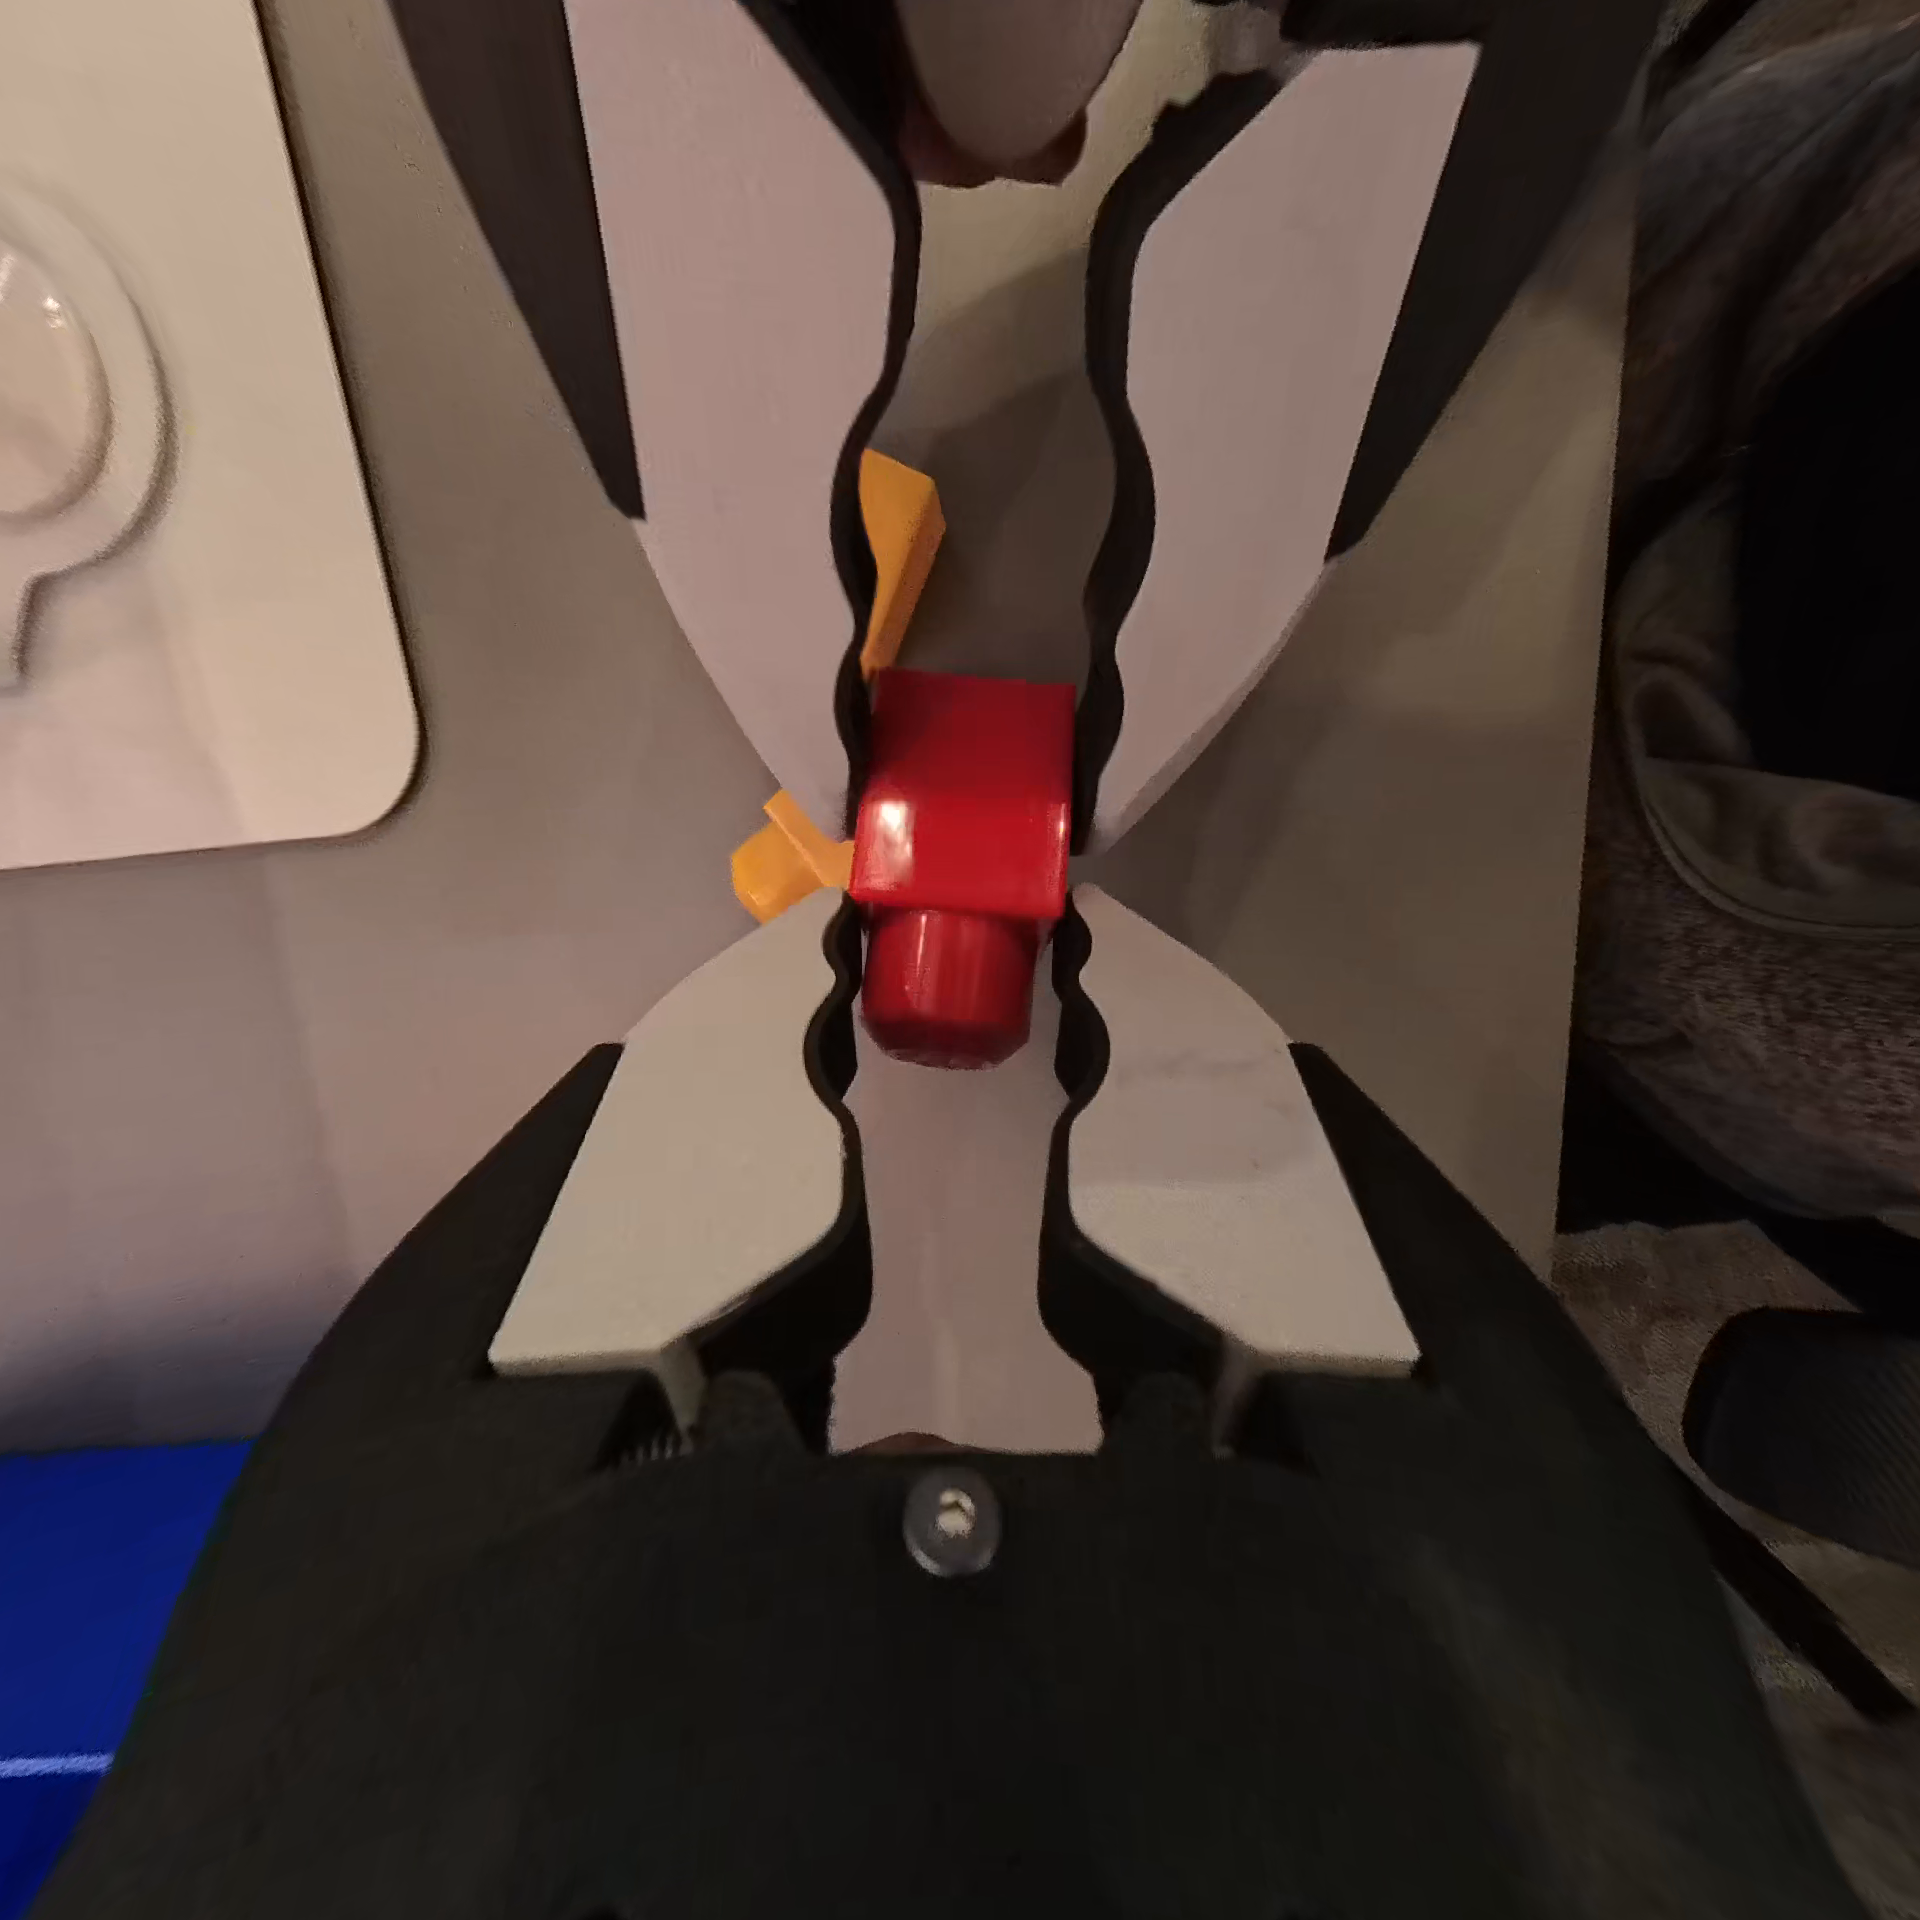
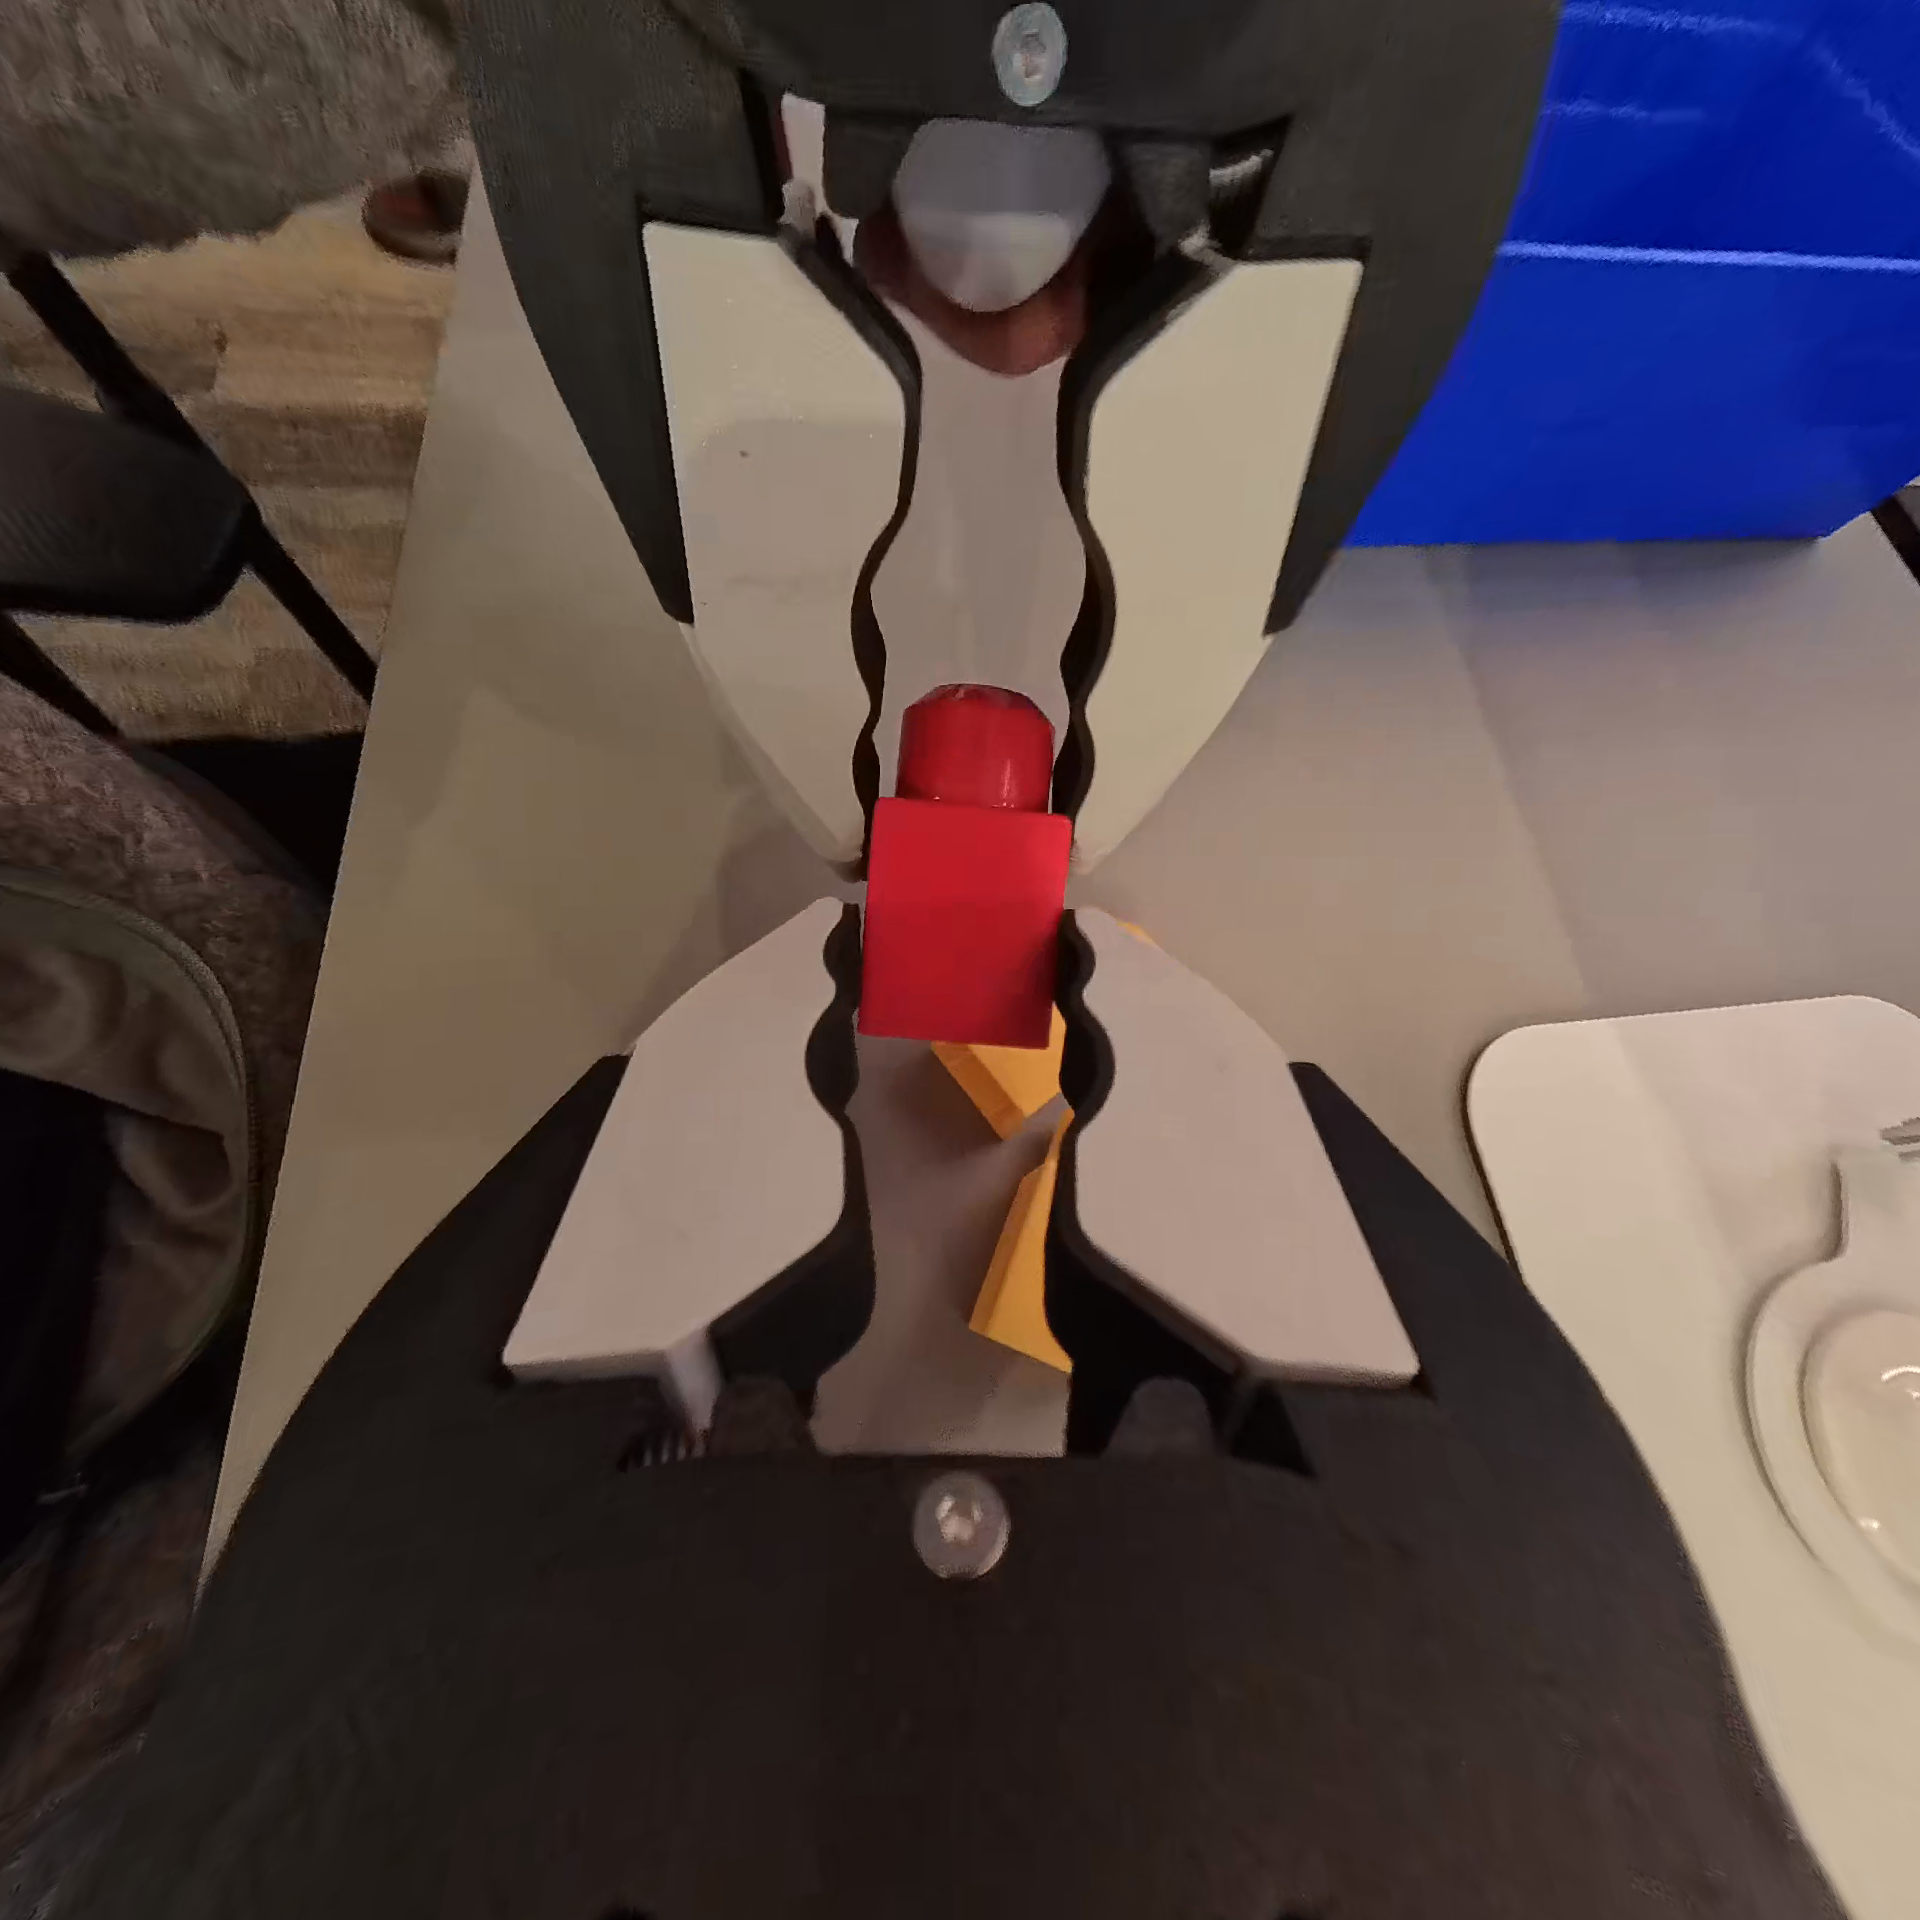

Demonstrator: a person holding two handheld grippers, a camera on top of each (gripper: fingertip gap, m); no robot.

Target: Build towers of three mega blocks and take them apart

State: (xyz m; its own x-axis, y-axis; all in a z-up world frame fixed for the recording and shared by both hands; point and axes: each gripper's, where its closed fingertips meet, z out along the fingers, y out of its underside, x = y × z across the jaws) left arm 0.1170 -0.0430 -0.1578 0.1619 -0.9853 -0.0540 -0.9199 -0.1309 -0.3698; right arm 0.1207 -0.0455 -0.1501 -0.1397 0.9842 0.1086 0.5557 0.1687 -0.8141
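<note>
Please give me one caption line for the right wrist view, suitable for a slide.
Two facing tools meet tip to tip around one red block, with a yellow block behind it, above a white table.

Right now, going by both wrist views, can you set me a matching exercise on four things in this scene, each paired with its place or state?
Things:
1. red block
2. orange block
3. blue bin
4. white tray

Places or states:
A. flat on the table, with a moulded recess
B. gripped between the left tongs and right tongs
C. standing behind the left tongs
D. past the red block, partly hidden by fingers

Pairs: 1-B, 2-D, 3-C, 4-A
</note>
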